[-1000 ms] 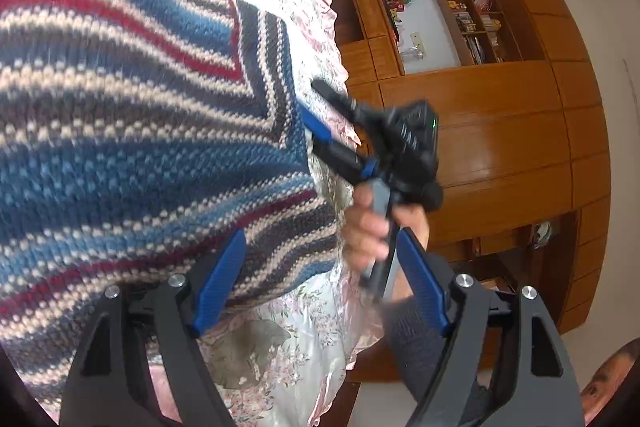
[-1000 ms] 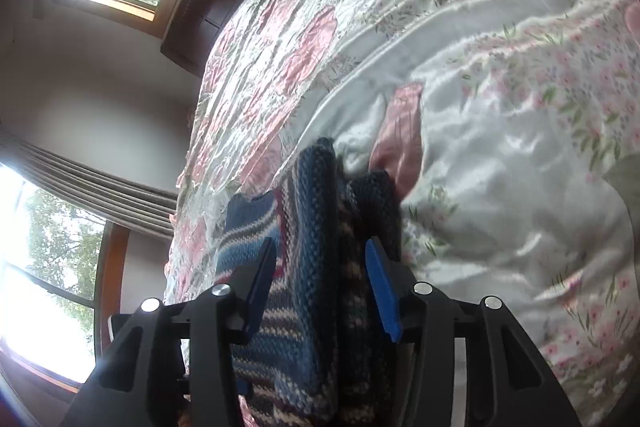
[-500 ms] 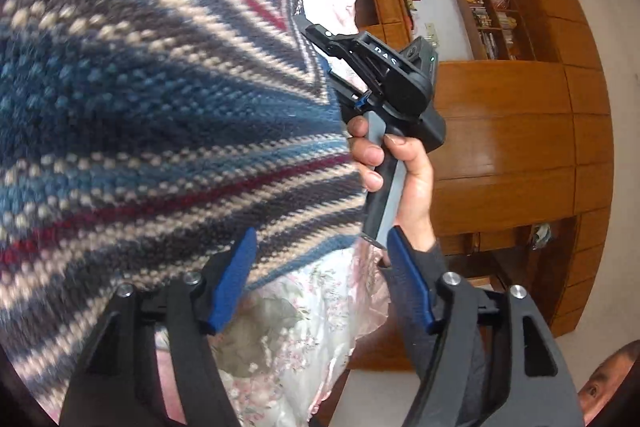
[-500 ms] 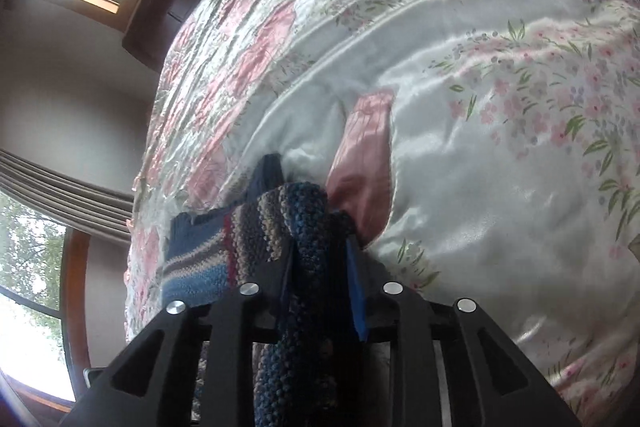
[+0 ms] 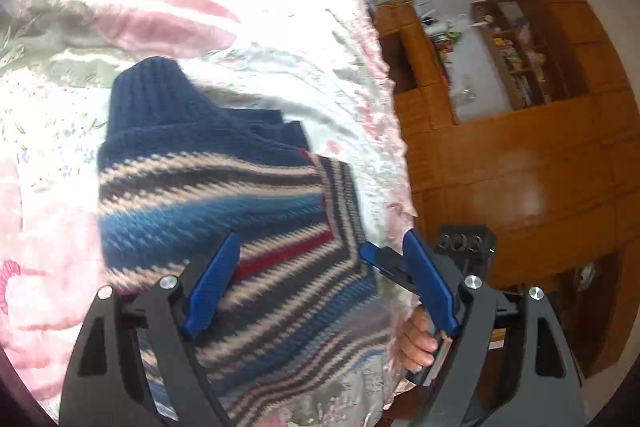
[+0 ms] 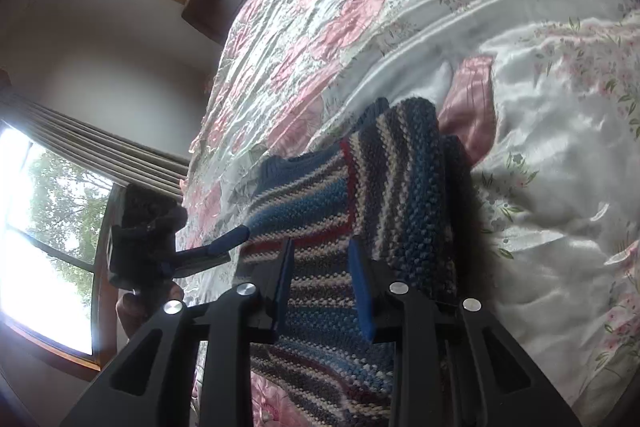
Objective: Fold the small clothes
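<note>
The sweater (image 5: 224, 211) on the bed (image 6: 540, 155) looks thick and floppy, so we would pinch it at a folded edge. Our left hand-held gripper (image 5: 320, 283) gapes wide and empty above it; the right hand-held gripper (image 6: 322, 281) stands narrowly parted, gripping nothing.

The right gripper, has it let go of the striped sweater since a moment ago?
Yes. The right gripper, clamped before, now stands open over the striped sweater on the floral bedspread.

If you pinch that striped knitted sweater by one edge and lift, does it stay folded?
Probably not: the striped sweater is chunky, soft knit and would likely droop and unfold. On the satin-looking floral bedspread it may slide when pushed.
</note>
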Demonstrator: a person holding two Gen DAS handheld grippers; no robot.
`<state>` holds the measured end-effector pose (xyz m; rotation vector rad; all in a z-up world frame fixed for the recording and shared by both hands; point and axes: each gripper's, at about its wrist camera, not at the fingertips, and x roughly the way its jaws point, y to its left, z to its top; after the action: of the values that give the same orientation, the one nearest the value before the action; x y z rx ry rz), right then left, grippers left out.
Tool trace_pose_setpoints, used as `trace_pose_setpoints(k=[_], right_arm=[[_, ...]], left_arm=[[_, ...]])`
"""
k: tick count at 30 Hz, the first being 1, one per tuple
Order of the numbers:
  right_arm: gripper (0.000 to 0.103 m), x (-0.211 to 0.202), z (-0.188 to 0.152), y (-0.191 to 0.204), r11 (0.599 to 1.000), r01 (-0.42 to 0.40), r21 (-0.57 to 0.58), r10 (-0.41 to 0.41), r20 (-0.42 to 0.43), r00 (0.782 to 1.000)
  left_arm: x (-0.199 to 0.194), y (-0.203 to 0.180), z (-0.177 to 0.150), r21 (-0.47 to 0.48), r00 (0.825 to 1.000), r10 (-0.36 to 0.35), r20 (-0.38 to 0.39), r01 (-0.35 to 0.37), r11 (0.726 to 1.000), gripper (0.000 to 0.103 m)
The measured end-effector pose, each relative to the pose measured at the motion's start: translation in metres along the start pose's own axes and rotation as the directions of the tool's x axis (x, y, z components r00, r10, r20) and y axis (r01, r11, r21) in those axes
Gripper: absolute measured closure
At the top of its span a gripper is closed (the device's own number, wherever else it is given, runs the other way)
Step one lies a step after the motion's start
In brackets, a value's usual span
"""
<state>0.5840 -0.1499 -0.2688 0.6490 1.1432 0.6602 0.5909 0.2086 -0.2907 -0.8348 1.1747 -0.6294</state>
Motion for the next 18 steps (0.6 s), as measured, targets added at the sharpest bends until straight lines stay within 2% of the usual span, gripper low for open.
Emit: trace_pose_setpoints(k=[2, 3, 4, 6, 9, 10, 12, 15, 17, 18], right_arm=[[0.097, 0.009, -0.001, -0.024, 0.999, 0.032, 0.032, -0.032, -0.015, 0.999], [0.103, 0.01, -0.002, -0.038, 0.998, 0.053, 0.042, -0.053, -0.003, 0.999], [0.103, 0.011, -0.002, -0.053, 0.996, 0.029, 0.078, -0.03, 0.009, 1.0], [0.103, 0.011, -0.005, -0.07, 0.99, -0.036, 0.137, 0.034, 0.017, 0.999], [0.101, -0.004, -0.008, -0.059, 0.989, -0.064, 0.13, 0.06, 0.04, 0.997], [0.094, -0.012, -0.01, -0.05, 0.99, -0.08, 0.113, 0.075, 0.049, 0.996], [0.094, -0.025, -0.018, -0.034, 0.99, -0.125, 0.072, 0.122, 0.051, 0.991], [0.093, -0.024, -0.032, -0.023, 0.991, -0.13, 0.043, 0.129, 0.019, 0.991], [0.097, -0.016, -0.04, -0.034, 0.994, -0.093, 0.062, 0.093, 0.006, 0.996], [0.103, -0.013, -0.045, -0.044, 0.991, -0.096, 0.09, 0.097, 0.003, 0.995]], left_arm=[[0.01, 0.017, 0.011, -0.015, 0.999, 0.045, -0.026, -0.046, 0.999, 0.029], [0.014, 0.022, 0.013, -0.005, 0.997, 0.073, -0.025, -0.073, 0.997, 0.034], [0.017, 0.024, 0.016, 0.006, 0.996, 0.082, -0.026, -0.081, 0.997, 0.039], [0.021, 0.023, 0.012, 0.021, 0.996, 0.087, -0.025, -0.087, 0.996, 0.039], [0.008, 0.013, 0.008, 0.011, 0.997, 0.072, -0.001, -0.072, 0.997, 0.033], [-0.004, 0.012, 0.005, 0.026, 0.998, 0.059, 0.026, -0.06, 0.998, 0.027], [-0.014, -0.003, -0.009, 0.085, 0.999, 0.003, 0.033, -0.006, 0.996, 0.027], [-0.01, -0.02, -0.031, 0.136, 0.998, -0.062, -0.018, 0.064, 0.989, 0.029], [0.004, -0.015, -0.038, 0.132, 0.998, -0.032, -0.055, 0.039, 0.99, 0.031], [0.011, -0.003, -0.039, 0.114, 0.997, -0.006, -0.073, 0.014, 0.993, 0.04]])
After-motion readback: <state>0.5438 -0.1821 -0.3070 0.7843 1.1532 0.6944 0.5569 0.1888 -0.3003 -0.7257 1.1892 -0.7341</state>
